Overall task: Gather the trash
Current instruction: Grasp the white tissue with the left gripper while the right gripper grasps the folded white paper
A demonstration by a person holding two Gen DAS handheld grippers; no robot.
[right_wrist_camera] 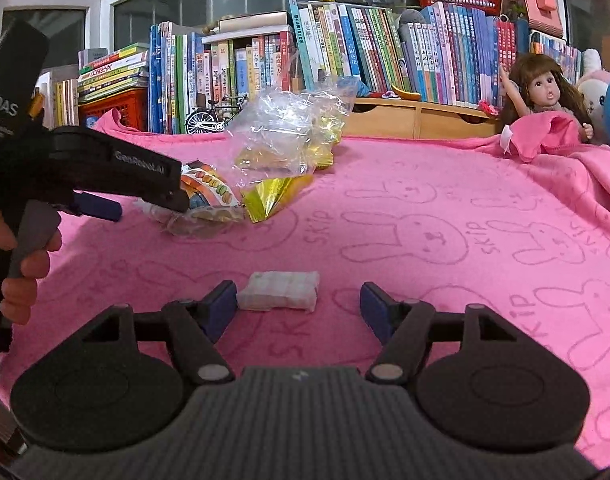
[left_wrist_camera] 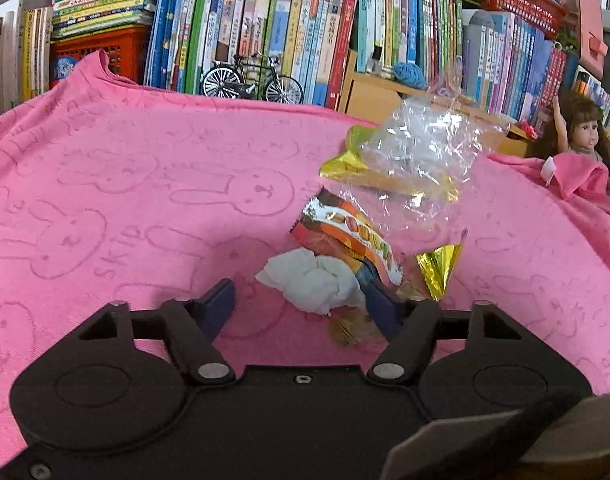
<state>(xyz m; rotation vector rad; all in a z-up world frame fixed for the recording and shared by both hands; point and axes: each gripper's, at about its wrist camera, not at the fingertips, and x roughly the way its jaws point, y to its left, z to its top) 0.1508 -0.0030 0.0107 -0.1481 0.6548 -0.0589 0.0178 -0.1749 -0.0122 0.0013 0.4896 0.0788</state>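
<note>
On the pink rabbit-print towel [left_wrist_camera: 117, 184] lies a heap of trash. It holds a crumpled white tissue [left_wrist_camera: 313, 282], an orange snack wrapper [left_wrist_camera: 345, 238], a clear plastic bag [left_wrist_camera: 421, 152] and a gold foil scrap [left_wrist_camera: 441, 268]. My left gripper [left_wrist_camera: 301, 306] is open around the tissue: the right finger touches the heap, the left finger stands apart. The right wrist view shows that left gripper [right_wrist_camera: 141, 204] at the same heap [right_wrist_camera: 209, 190]. My right gripper [right_wrist_camera: 297, 306] is open, low over a folded white tissue pad [right_wrist_camera: 281, 290] that lies against its left finger [right_wrist_camera: 221, 304].
Behind the towel stand rows of books [right_wrist_camera: 345, 48], a toy bicycle [left_wrist_camera: 251, 80] and a wooden drawer unit [right_wrist_camera: 417, 116]. A doll [right_wrist_camera: 545, 88] and plush toys [right_wrist_camera: 601, 92] sit at the far right by a bunched towel corner. A person's hand [right_wrist_camera: 25, 268] holds the left gripper's handle.
</note>
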